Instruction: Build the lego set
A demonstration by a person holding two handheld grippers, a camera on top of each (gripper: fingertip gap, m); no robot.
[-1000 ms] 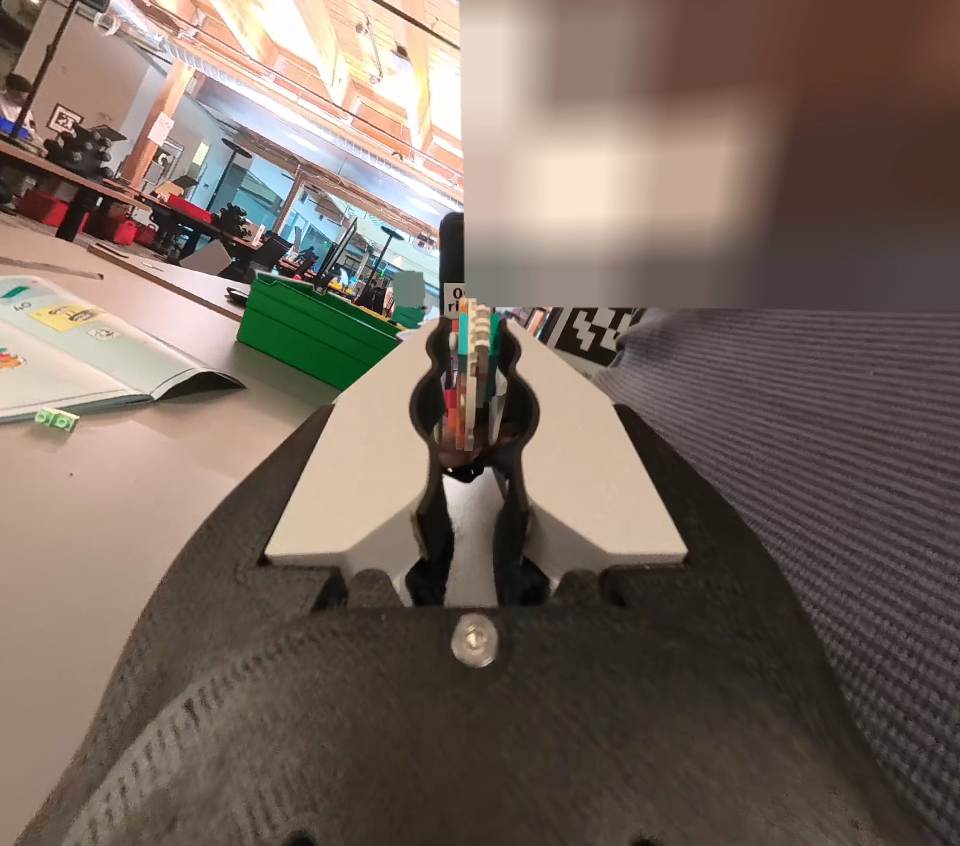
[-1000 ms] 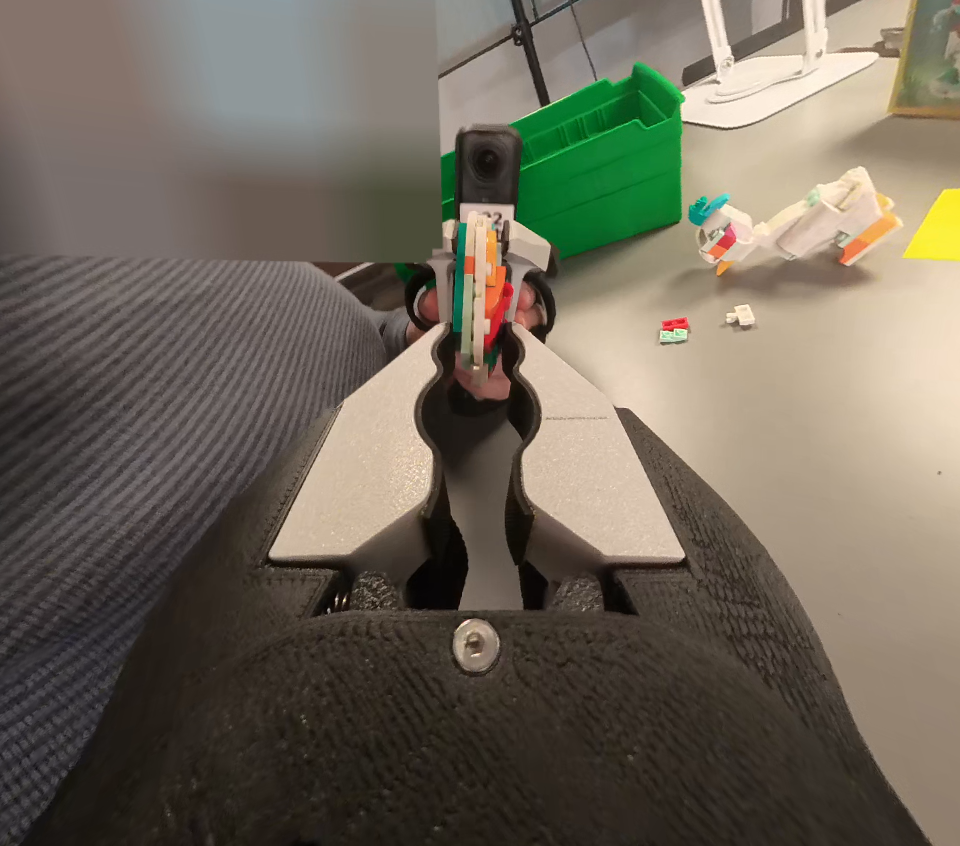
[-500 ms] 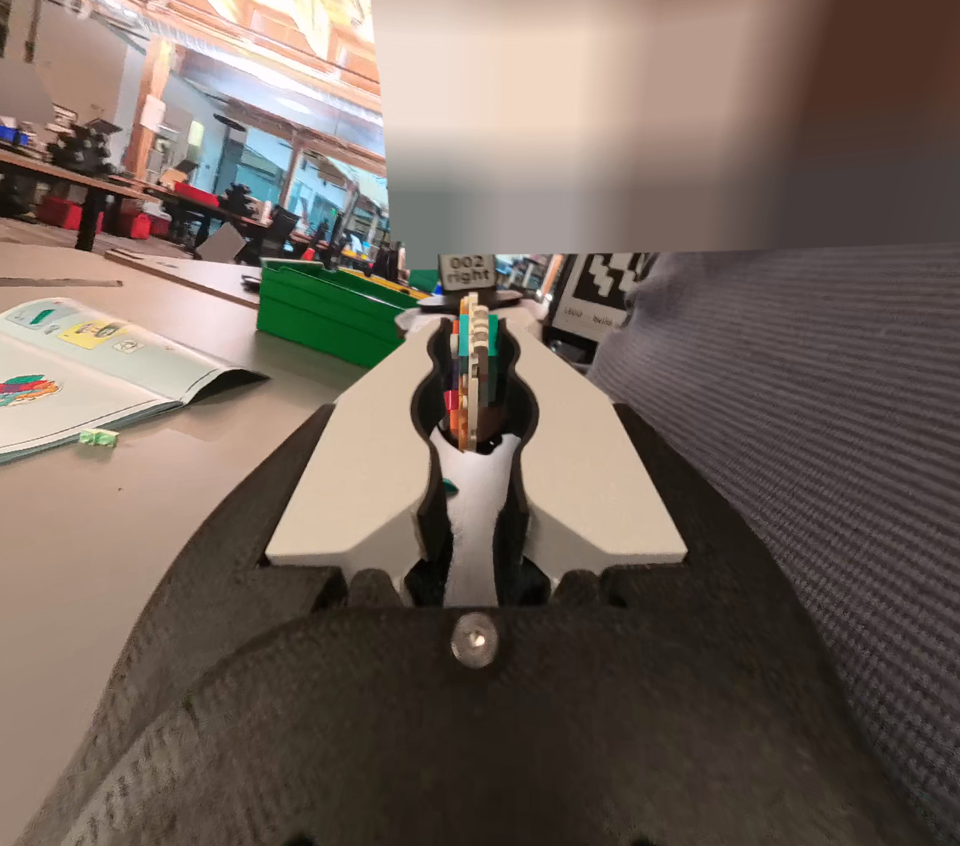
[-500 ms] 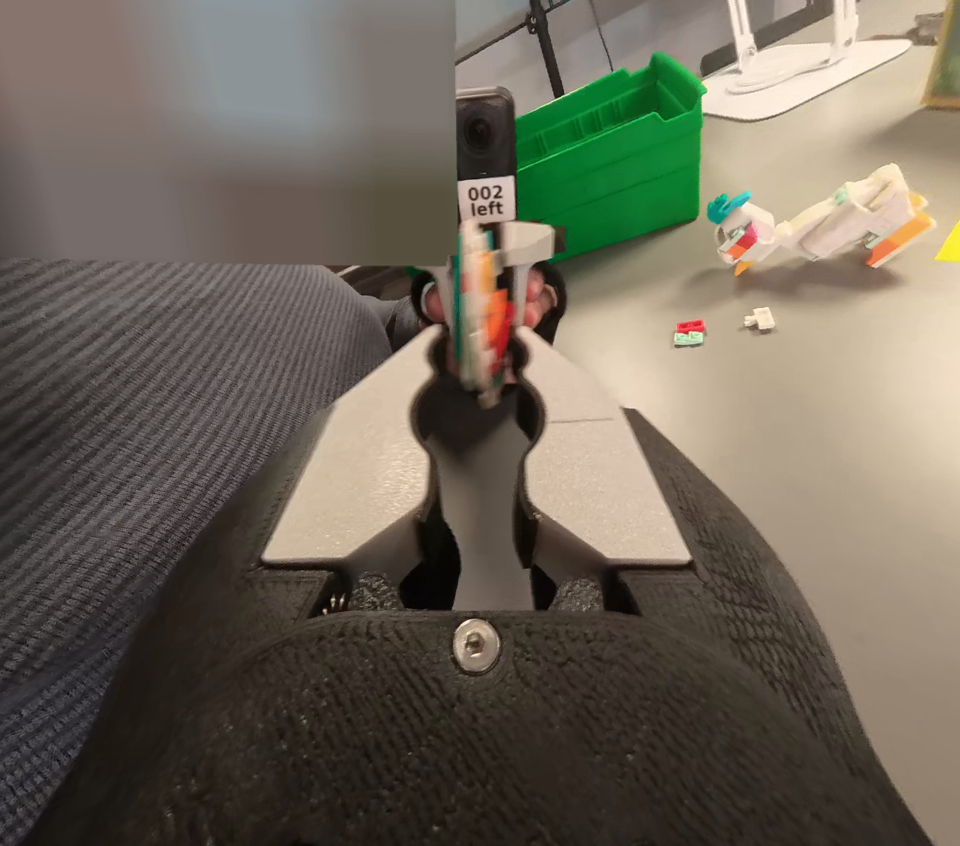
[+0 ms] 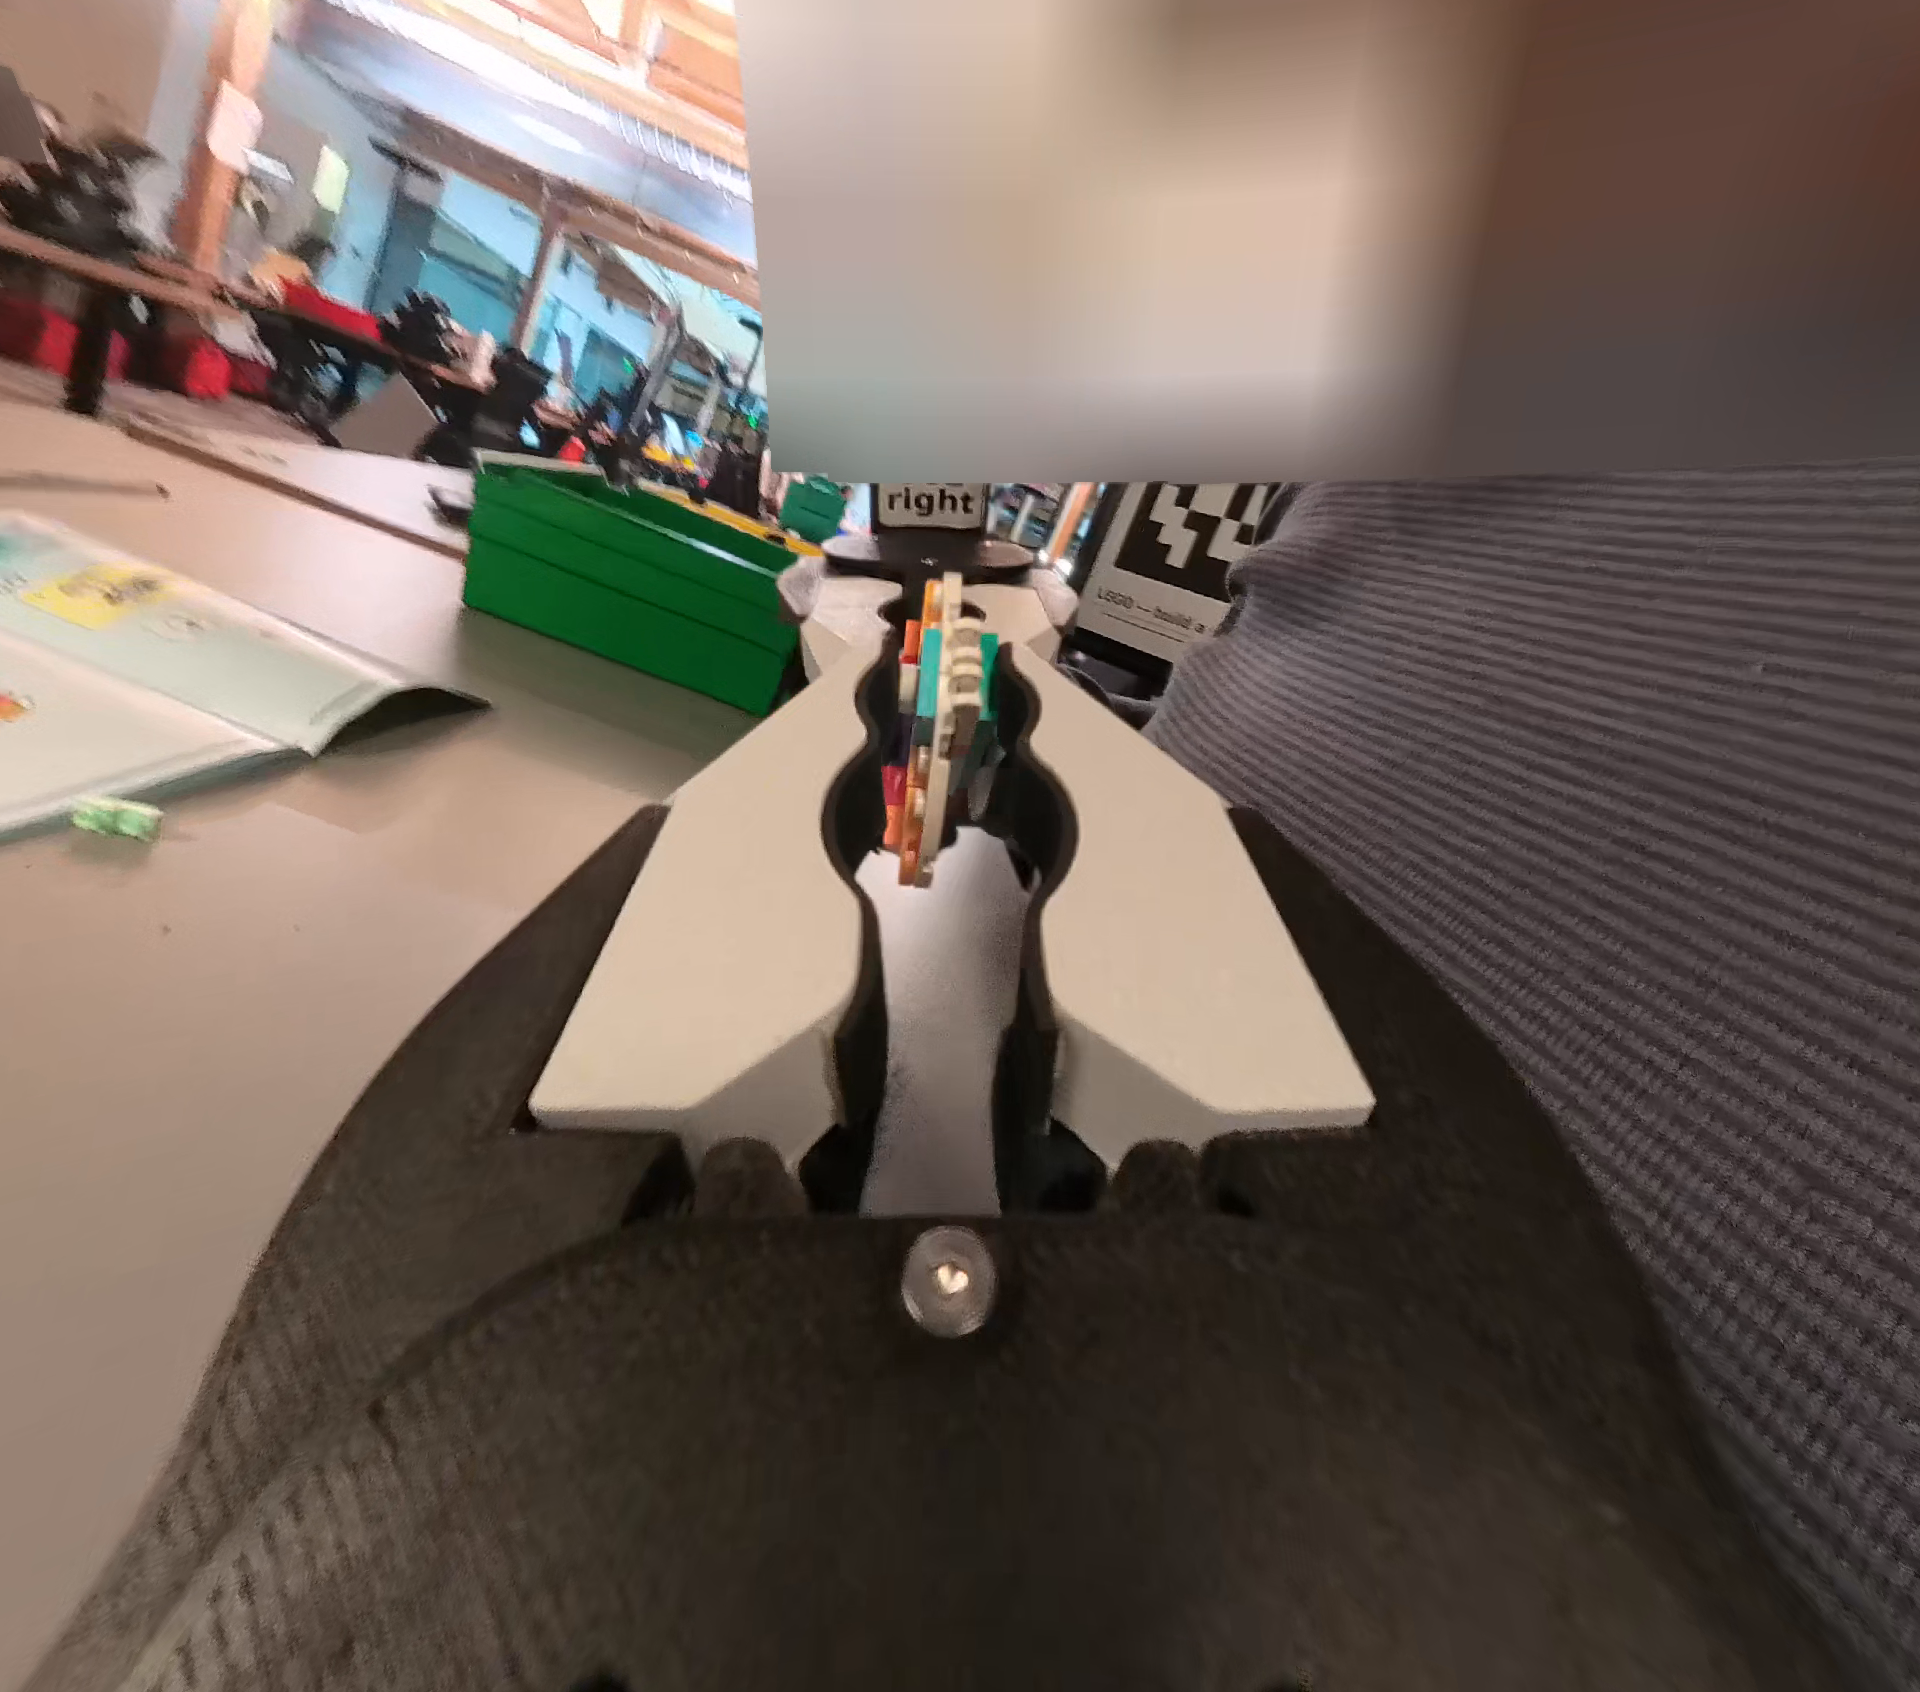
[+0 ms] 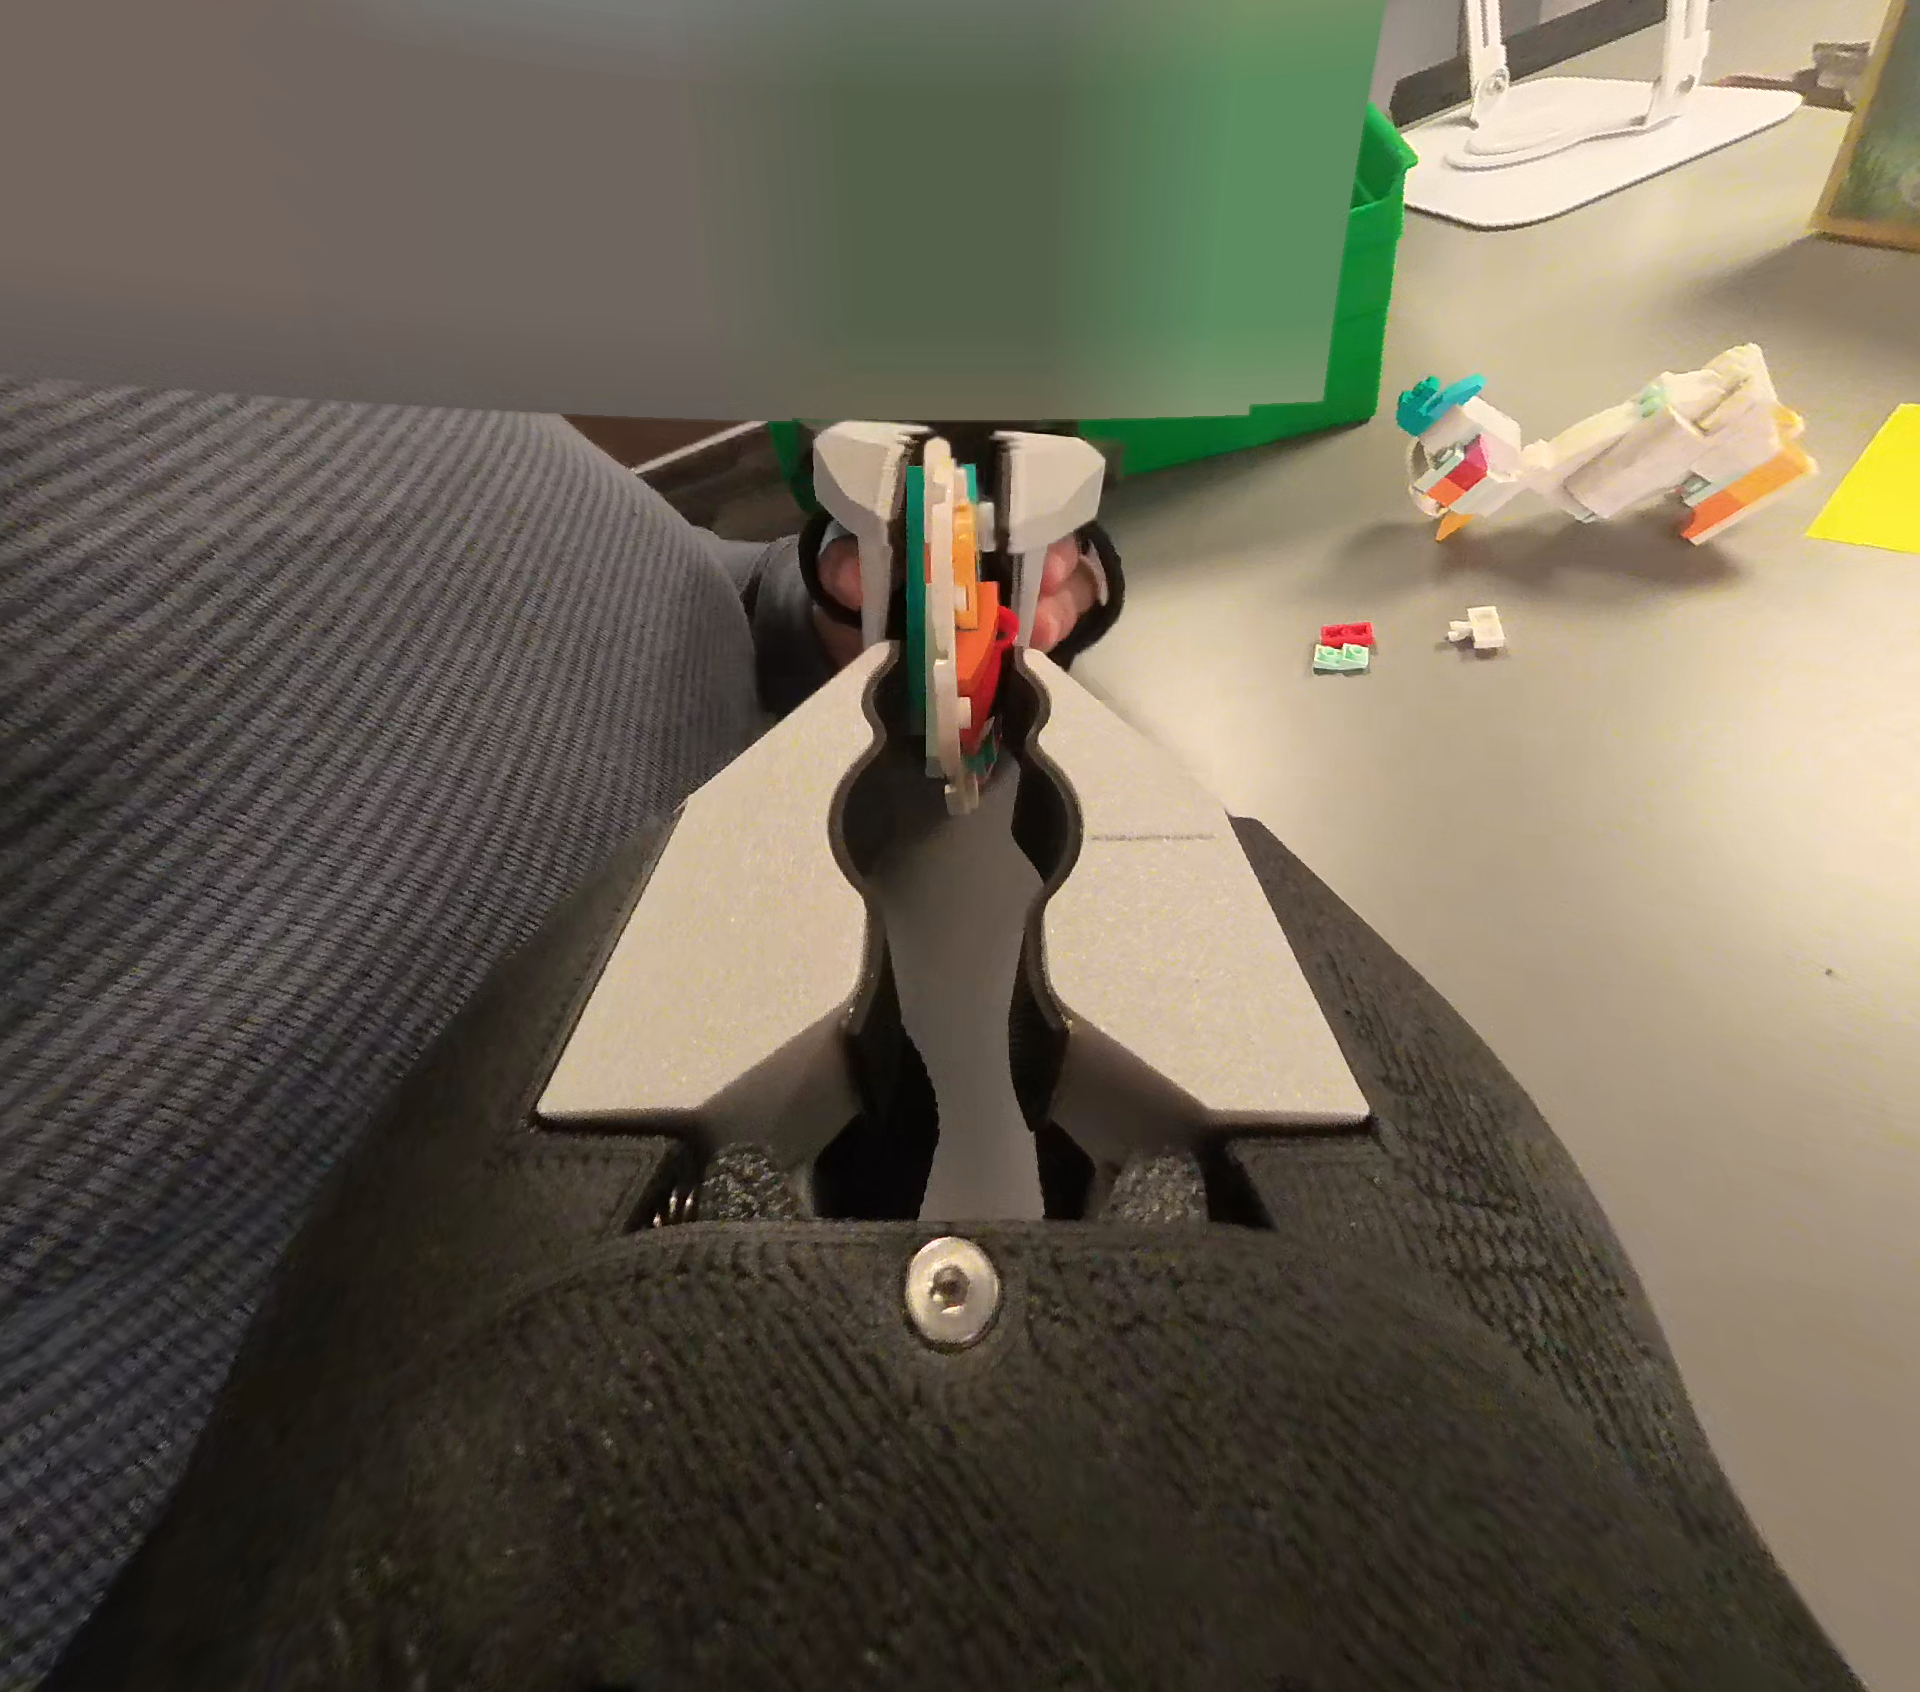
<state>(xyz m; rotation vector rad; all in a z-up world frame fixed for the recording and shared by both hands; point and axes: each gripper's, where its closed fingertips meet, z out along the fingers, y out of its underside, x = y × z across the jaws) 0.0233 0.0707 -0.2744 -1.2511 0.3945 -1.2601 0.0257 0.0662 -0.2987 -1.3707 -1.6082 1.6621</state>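
Grey tabletop (image 6: 1558,811) carries a white lego bird (image 6: 1621,458) at two o'clock, loose bricks (image 6: 1345,647) nearby, a green bin (image 5: 623,593) and booklet (image 5: 156,666) at ten. Left gripper (image 5: 945,686) and right gripper (image 6: 956,666), both nearly closed, pinch one flat lego wing (image 6: 951,624) between them, above the table.

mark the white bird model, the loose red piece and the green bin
white bird model (image 6: 1621,458), right wrist view, on its white body.
loose red piece (image 6: 1347,632), right wrist view, on its top.
green bin (image 5: 623,603), left wrist view, on its side wall.
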